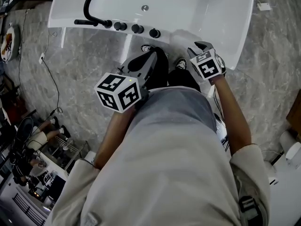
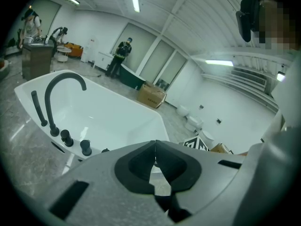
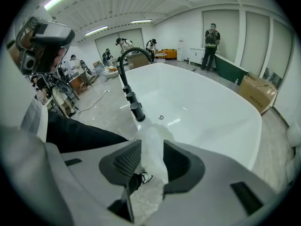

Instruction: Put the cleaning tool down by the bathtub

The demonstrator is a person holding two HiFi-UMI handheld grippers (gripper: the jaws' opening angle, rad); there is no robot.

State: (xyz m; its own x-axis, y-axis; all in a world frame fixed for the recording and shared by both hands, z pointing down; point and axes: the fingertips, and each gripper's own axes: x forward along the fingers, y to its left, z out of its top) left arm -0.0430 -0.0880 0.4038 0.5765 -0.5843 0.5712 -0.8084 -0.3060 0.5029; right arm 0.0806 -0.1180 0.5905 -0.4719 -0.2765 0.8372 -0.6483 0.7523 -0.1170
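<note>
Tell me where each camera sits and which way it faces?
Head view: on the person's head, facing steeply down at the bathtub; torso, forearms, left gripper and right gripper show.
Left gripper view: on that gripper, looking along its shut fingers across the bathtub; person's head shows.
Right gripper view: on that gripper, looking along fingers clamping the white cleaning tool; a leg shows.
All share the black faucet.

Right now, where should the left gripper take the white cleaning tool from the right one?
Likely the free end of the cleaning tool sticking out past the right gripper, coming from the bathtub side; it looks limp, and only that end is clear.
</note>
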